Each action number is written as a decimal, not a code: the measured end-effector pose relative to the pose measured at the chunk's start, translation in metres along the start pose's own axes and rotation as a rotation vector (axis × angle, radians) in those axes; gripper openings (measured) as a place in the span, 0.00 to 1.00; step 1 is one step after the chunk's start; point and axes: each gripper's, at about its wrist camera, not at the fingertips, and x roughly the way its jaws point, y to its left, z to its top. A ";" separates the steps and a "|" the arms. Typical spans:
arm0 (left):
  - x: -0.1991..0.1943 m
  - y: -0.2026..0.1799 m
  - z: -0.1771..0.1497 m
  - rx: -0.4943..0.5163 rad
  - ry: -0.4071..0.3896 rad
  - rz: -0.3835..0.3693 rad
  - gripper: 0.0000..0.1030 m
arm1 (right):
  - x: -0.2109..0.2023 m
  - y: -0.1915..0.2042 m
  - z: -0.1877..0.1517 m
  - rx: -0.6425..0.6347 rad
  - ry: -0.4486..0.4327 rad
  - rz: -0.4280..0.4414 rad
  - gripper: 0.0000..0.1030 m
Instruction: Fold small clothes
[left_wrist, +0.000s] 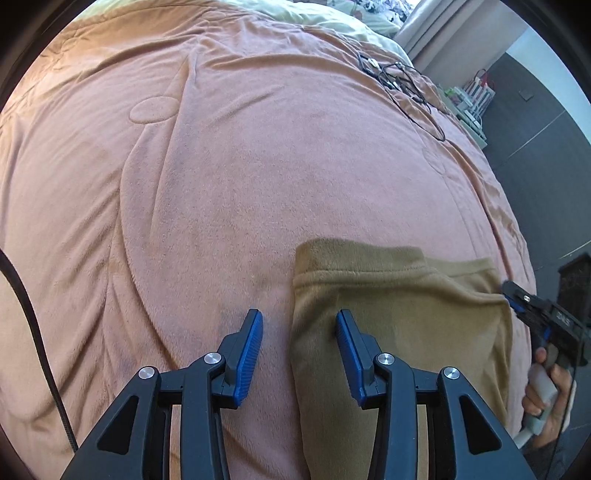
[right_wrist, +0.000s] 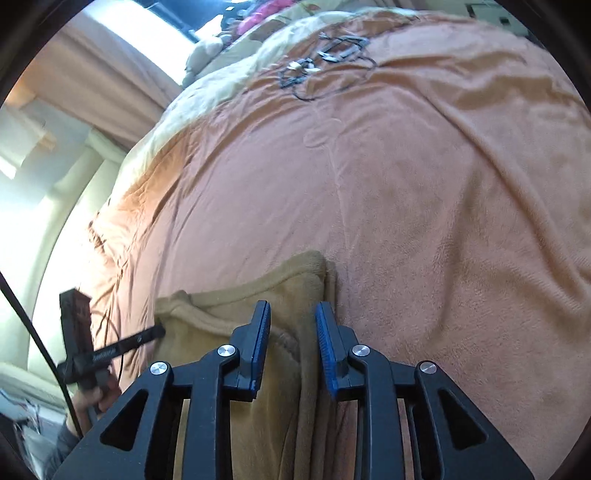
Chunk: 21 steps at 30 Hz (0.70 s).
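Tan fleece garment (left_wrist: 399, 314) lies folded on the pink blanket (left_wrist: 221, 184) of the bed. Left gripper (left_wrist: 299, 332) and right gripper (right_wrist: 292, 325) both stand open, straddling opposite edges, apparently to flatten or refold it.

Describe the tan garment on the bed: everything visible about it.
The tan garment is a small piece of soft, fleecy-looking cloth, mustard brown, with a stitched hem along its far edge. It lies folded in layers on the pink blanket, one folded edge running toward the cameras. The left hand-held gripper straddles its left edge with the jaws apart, one pad over the cloth. The right hand-held gripper stands open over its right edge, not clamping it.
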 end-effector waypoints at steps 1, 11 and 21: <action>0.000 0.000 0.000 0.003 0.003 -0.004 0.42 | 0.003 -0.001 0.001 0.003 0.003 -0.003 0.22; 0.005 -0.006 -0.007 0.028 0.009 0.034 0.42 | -0.003 0.016 0.002 -0.088 -0.031 -0.238 0.01; -0.021 -0.012 -0.040 0.019 0.021 0.026 0.53 | -0.066 0.021 -0.034 -0.095 -0.007 -0.112 0.66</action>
